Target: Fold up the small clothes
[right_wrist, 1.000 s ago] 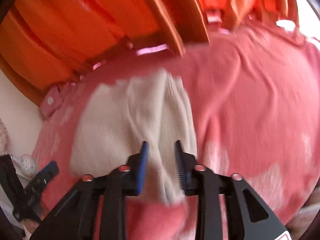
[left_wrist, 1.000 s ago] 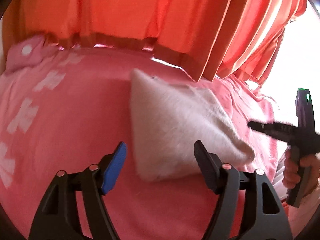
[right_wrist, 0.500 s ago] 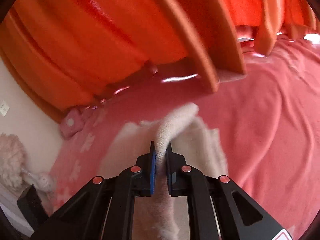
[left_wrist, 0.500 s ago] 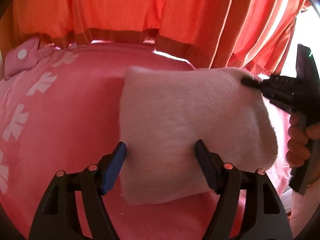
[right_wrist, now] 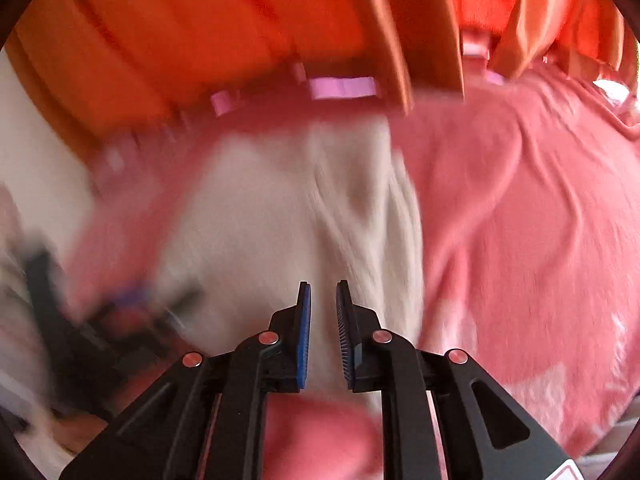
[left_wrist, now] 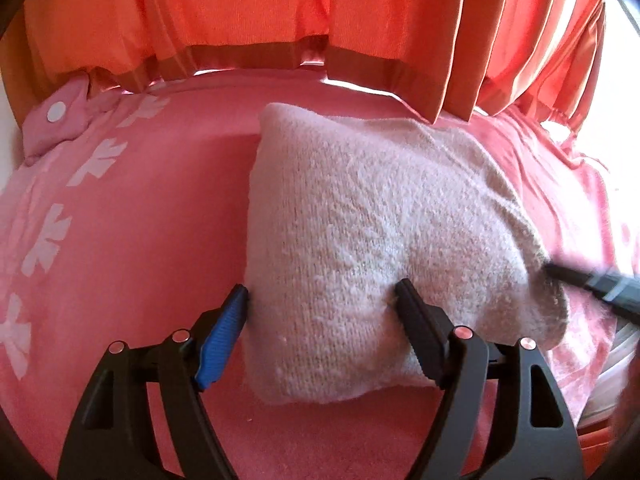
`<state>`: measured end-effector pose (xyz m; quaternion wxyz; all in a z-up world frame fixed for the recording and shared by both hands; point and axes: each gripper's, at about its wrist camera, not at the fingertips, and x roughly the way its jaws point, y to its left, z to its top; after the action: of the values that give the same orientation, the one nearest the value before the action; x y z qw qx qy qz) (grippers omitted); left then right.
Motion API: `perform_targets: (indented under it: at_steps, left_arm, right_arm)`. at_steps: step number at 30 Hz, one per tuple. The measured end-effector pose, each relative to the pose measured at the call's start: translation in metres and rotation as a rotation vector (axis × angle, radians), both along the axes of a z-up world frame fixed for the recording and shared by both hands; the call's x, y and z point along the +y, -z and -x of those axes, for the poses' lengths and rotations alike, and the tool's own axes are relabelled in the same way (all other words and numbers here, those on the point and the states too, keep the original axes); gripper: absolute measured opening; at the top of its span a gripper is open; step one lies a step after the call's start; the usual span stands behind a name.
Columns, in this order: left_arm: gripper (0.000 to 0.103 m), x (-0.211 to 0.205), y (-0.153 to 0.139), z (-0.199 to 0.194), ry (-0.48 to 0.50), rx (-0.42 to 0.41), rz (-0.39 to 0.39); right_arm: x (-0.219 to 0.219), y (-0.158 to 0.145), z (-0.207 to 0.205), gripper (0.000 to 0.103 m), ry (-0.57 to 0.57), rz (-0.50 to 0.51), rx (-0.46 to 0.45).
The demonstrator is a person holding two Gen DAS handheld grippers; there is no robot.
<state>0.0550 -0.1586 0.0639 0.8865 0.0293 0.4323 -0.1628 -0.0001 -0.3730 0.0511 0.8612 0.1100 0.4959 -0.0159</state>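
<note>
A small cream knitted garment lies folded on the pink bed cover. My left gripper is open, its fingers straddling the garment's near left part, low over it. The right gripper's tip shows at the garment's right edge. In the blurred right wrist view the garment lies below my right gripper, whose jaws stand slightly apart with nothing between them.
Orange curtains hang along the far side of the bed. A pink pillow with a white dot lies at the far left. The bed cover is wrinkled to the right, with white flower prints on the left.
The right gripper held up a fold of the garment half a second ago, then laid it over and let go. The garment now lies flat. The left gripper stayed open.
</note>
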Motion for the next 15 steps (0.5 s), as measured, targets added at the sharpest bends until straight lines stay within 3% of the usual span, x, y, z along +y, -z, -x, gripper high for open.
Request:
perform_targets:
  at_steps: [2,6,8,10,11,13,15]
  left_arm:
    - [0.076,-0.003,0.002,0.001,-0.005,0.005,-0.021]
    - [0.076,-0.004,0.001,0.004,-0.013,-0.004,-0.051]
    - [0.076,-0.003,0.000,0.004,-0.018,0.003,-0.049]
    - [0.076,-0.004,0.001,0.005,-0.023,0.003,-0.053]
    - [0.076,-0.005,0.001,0.006,-0.026,0.002,-0.060]
    - [0.075,-0.006,-0.001,0.008,-0.026,-0.004,-0.070]
    - [0.075,-0.005,-0.004,0.010,-0.024,-0.003,-0.071]
  right_arm:
    - [-0.003,0.014,0.002,0.003,0.014,-0.049,0.000]
    - [-0.004,-0.023,0.019,0.008,0.026,-0.064,-0.084]
    - [-0.005,-0.013,0.017,0.009,0.021,-0.056,-0.049]
    - [-0.004,0.016,0.009,0.003,0.006,-0.071,0.026]
    - [-0.003,0.020,0.009,0.002,0.002,-0.082,0.009]
    - [0.000,0.008,0.014,0.004,0.009,-0.059,0.000]
    - [-0.002,-0.009,0.024,0.014,0.020,-0.089,-0.051]
